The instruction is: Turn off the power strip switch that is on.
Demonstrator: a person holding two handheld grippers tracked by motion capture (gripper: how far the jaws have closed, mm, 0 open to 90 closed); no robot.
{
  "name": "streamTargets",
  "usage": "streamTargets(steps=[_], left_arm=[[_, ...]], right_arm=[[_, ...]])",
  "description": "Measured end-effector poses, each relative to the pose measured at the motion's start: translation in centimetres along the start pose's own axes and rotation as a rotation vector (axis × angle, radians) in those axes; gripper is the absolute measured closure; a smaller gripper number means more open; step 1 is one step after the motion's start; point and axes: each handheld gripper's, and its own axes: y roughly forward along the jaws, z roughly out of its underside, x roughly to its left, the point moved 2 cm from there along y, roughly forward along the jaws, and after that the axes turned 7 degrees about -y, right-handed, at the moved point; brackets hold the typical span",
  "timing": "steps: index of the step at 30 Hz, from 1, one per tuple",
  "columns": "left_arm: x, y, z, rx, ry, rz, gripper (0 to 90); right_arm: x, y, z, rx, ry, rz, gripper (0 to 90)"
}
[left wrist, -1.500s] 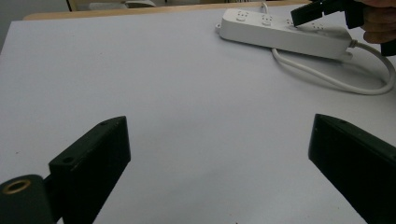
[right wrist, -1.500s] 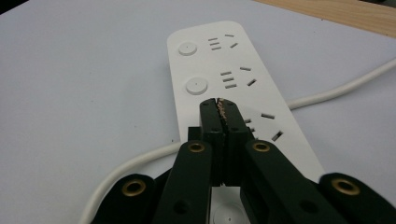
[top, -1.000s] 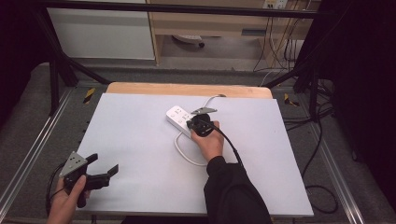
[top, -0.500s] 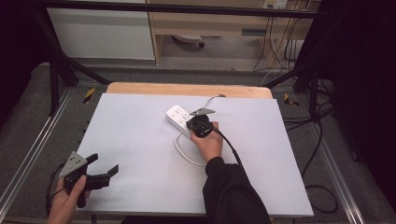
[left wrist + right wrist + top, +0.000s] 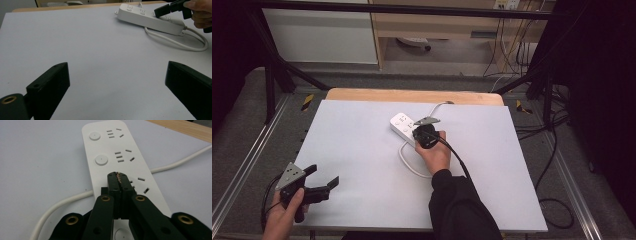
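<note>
Power strip [image 5: 120, 157] on table [image 5: 362, 150]: right gripper [image 5: 119, 178], jaws clenched empty, tips over its third switch, prob. pressing next. Left gripper [image 5: 117, 82] released, idle.

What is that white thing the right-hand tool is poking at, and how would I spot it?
Look at the grey-white table, toward its far middle, just before the wooden strip. There lies a white power strip, a long flat bar with round buttons beside rows of socket slots. Its looping white cord and the shut right gripper pressing on it set it apart.
</note>
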Motion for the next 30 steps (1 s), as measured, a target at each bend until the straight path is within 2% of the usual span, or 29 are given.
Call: streamTargets(steps=[5, 6, 14, 18, 27, 30], left_arm=[[0.05, 0.02, -0.03, -0.002, -0.002, -0.001, 5.4], [0.06, 0.04, -0.02, -0.002, -0.002, -0.001, 5.4], [0.08, 0.01, -0.03, -0.001, -0.002, -0.001, 5.4], [0.05, -0.01, -0.04, -0.002, -0.002, -0.001, 5.4], [0.09, -0.17, -0.12, -0.01, -0.001, 0.0, 5.4], [0.15, -0.14, -0.09, -0.009, -0.007, 0.001, 5.4]], right_arm=[[-0.16, -0.03, 0.02, 0.001, 0.024, -0.032, 90.0], [-0.18, -0.02, -0.01, 0.002, 0.016, -0.032, 90.0], [-0.1, 0.02, -0.09, 0.006, 0.015, -0.029, 90.0], [0.06, 0.06, -0.35, 0.026, -0.022, -0.015, 90.0], [0.36, 0.22, -0.43, 0.036, -0.045, 0.004, 90.0], [0.27, 0.2, -0.44, 0.037, -0.038, 0.0, 90.0]])
